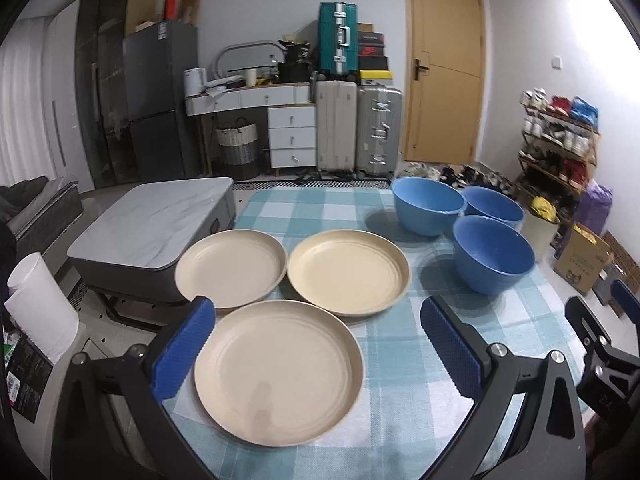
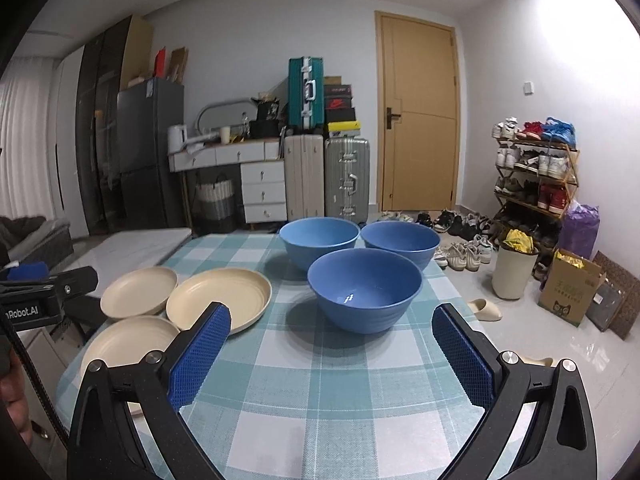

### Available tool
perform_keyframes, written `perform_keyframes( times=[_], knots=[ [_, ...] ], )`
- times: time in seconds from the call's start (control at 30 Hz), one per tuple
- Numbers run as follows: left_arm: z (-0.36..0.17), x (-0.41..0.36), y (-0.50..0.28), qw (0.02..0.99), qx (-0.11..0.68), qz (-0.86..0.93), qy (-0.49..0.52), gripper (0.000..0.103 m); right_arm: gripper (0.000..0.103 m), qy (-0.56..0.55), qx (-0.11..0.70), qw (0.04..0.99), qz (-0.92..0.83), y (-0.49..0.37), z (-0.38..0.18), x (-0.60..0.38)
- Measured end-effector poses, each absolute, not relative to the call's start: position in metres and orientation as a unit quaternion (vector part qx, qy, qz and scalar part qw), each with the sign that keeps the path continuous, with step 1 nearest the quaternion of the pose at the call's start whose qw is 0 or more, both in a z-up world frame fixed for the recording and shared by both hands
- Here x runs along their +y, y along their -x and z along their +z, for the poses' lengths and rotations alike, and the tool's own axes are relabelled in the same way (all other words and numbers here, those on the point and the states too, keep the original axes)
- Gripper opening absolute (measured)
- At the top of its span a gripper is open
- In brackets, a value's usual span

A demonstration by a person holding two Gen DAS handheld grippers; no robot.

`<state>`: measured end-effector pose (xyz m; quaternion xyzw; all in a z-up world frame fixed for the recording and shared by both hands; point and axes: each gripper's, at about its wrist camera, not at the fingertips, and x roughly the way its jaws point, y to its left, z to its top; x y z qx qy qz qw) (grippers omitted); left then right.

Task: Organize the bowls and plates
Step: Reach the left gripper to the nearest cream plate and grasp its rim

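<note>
We hold both tools over the checked tablecloth (image 2: 320,380), and we place everything against the nearest blue bowl (image 2: 365,290).

Only the left wrist view takes in the low marble-topped table (image 1: 156,228) and the white rolls (image 1: 40,308) far off to the left of that bowl. Only the right wrist view shows the bin (image 2: 514,268) and the slipper (image 2: 486,309) on the floor to its right, plus a hand at the left edge.

Behind the nearest blue bowl stand two more blue bowls (image 2: 319,242) (image 2: 400,242), close together. To its left lie three cream plates (image 1: 348,270) (image 1: 230,266) (image 1: 280,372), flat and unstacked, clustered tightly enough that their rims seem to meet.

Our left gripper (image 1: 316,348) has its fingers spread wide, straddling the nearest plate without touching it; the nearest blue bowl sits ahead and to its right. Our right gripper (image 2: 330,354) is likewise spread, empty, with the nearest blue bowl just ahead, centred between its blue pads (image 2: 200,354).
</note>
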<state>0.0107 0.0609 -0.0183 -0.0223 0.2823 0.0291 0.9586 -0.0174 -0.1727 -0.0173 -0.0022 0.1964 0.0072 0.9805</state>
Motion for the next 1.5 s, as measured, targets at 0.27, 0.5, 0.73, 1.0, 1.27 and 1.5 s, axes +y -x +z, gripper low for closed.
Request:
perform_keyframes(
  times=[0.27, 0.5, 0.73, 1.0, 1.27, 1.5],
  knots=[
    [-0.027, 0.081, -0.031, 0.954, 0.295, 0.035, 0.039, 0.103, 0.103, 0.033, 0.192, 0.980, 0.030, -0.006, -0.014, -0.148],
    [-0.034, 0.108, -0.056, 0.948, 0.313, 0.016, 0.058, 0.103, 0.103, 0.052, 0.211, 0.967, 0.131, -0.049, -0.002, -0.107],
    [-0.047, 0.179, -0.092, 0.934, 0.329, 0.105, 0.091, 0.103, 0.103, 0.074, 0.225, 0.946, 0.222, -0.108, 0.023, -0.052],
    [-0.081, 0.240, -0.128, 0.910, 0.364, 0.155, 0.123, 0.103, 0.103, 0.096, 0.293, 0.902, 0.301, -0.186, 0.012, 0.022],
    [-0.118, 0.278, -0.173, 0.877, 0.422, 0.158, 0.165, 0.103, 0.103, 0.125, 0.357, 0.863, 0.335, -0.268, -0.016, 0.094],
    [-0.144, 0.298, -0.194, 0.861, 0.448, 0.157, 0.183, 0.103, 0.102, 0.151, 0.403, 0.832, 0.351, -0.322, -0.061, 0.141]
  ],
)
